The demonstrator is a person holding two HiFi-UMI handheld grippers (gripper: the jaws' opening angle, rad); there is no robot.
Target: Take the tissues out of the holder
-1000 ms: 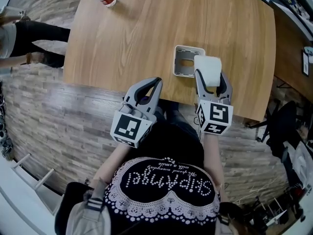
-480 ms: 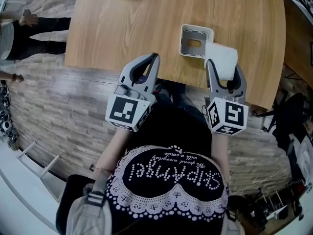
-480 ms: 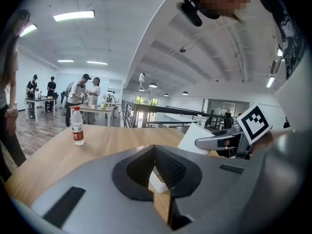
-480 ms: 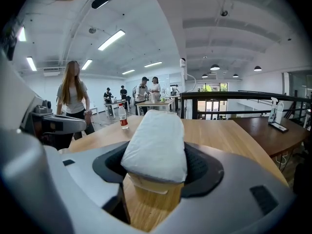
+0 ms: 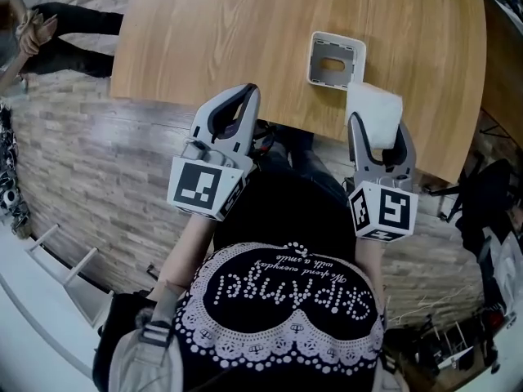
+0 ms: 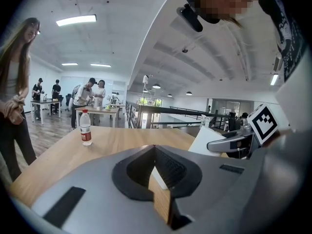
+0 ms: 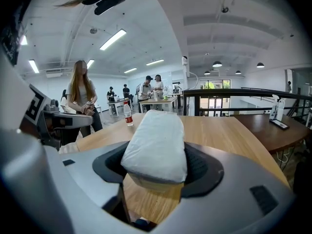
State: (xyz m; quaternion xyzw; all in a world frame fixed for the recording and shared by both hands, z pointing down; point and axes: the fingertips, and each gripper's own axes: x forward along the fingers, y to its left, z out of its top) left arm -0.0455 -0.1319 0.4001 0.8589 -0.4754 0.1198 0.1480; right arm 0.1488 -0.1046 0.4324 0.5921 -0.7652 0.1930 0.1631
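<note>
The white tissue holder stands empty on the wooden table, its slotted bottom showing. My right gripper is shut on the white tissue pack, which hangs over the table's near edge, a short way nearer me than the holder and clear of it. In the right gripper view the tissue pack fills the gap between the jaws of the right gripper. My left gripper is shut on nothing and hovers at the table's near edge, left of the holder. In the left gripper view the tips of the left gripper meet.
A water bottle stands at the table's far side, also seen as the water bottle in the right gripper view. A person stands left of the table. More people and tables are farther back. A darker table lies to the right.
My right gripper has drawn the tissue pack back from beside the holder toward the table's near edge. The left gripper has risen slightly at the near edge.
</note>
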